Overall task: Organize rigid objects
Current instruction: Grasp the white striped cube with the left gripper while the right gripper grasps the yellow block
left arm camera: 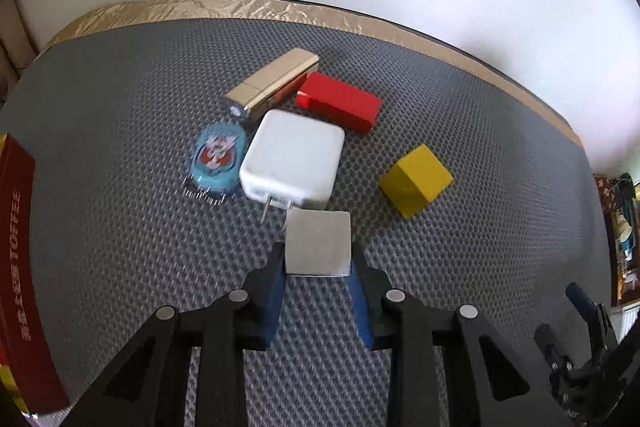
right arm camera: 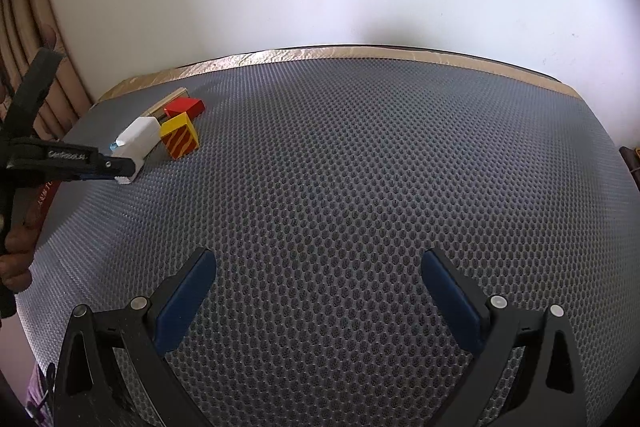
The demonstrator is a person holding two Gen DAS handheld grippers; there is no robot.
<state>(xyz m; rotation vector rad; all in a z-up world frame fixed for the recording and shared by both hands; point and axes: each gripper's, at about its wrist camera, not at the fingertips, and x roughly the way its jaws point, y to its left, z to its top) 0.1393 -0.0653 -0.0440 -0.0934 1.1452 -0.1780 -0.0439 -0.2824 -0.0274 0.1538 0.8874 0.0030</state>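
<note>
Between the blue pads of the left gripper (left arm camera: pixel 318 261) sits a flat grey square block (left arm camera: pixel 318 242), clamped, just before the smooth white charger (left arm camera: pixel 294 157) on honeycomb-textured grey mat (left arm camera: pixel 120 219). Right gripper (right arm camera: pixel 319 263) hovers steeply tilted, jaws spread, holding nothing.

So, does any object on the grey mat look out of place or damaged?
Nothing looks damaged or spilled. The yellow cube sits alone, apart from the cluster around the white charger, whose prongs are folded out. The left gripper grips a grey block.
</note>
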